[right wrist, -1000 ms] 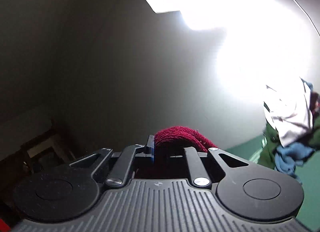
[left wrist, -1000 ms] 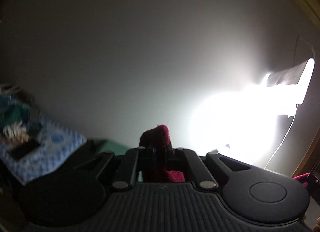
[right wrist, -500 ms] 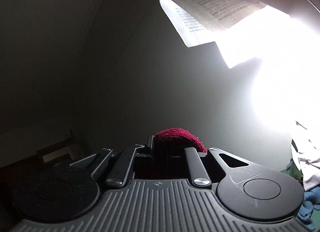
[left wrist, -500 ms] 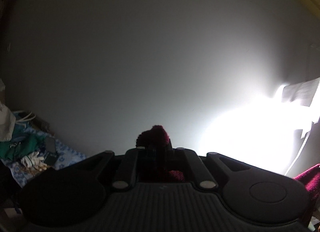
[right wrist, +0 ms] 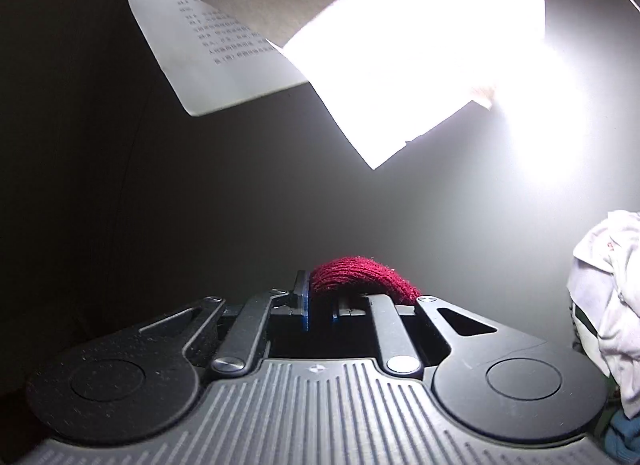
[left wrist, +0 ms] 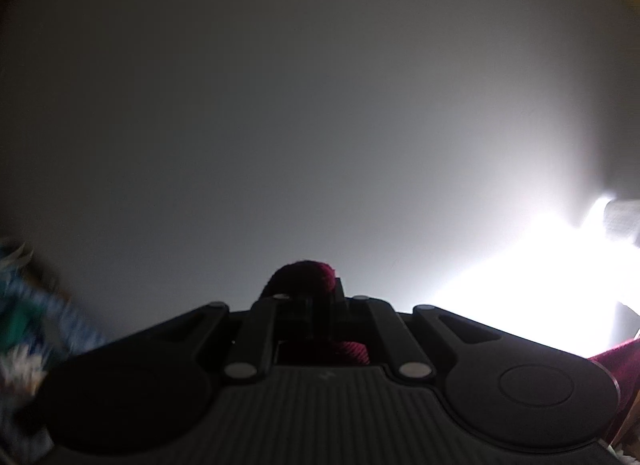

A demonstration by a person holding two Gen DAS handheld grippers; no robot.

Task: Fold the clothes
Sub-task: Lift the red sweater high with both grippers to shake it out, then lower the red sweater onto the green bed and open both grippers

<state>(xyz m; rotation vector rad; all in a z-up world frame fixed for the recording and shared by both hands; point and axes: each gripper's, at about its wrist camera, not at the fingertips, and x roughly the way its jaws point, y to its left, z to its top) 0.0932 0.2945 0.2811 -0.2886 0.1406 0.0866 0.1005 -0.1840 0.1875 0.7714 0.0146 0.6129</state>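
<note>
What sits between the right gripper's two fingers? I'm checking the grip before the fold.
A bunched fold of the dark red knit garment sits there, pinched in the right gripper and bulging above it. The right wrist view shows this.

text: rows of small print on hanging paper sheet | legibility: too small and blurred to read | other labels, brands, numbers: none readable

A plain grey wall fills most of both views. A very bright light shines on it. Sheets of printed paper hang in front of the light, and their lower corners curl. At the left edge lies a blurred blue patterned cloth.
</note>
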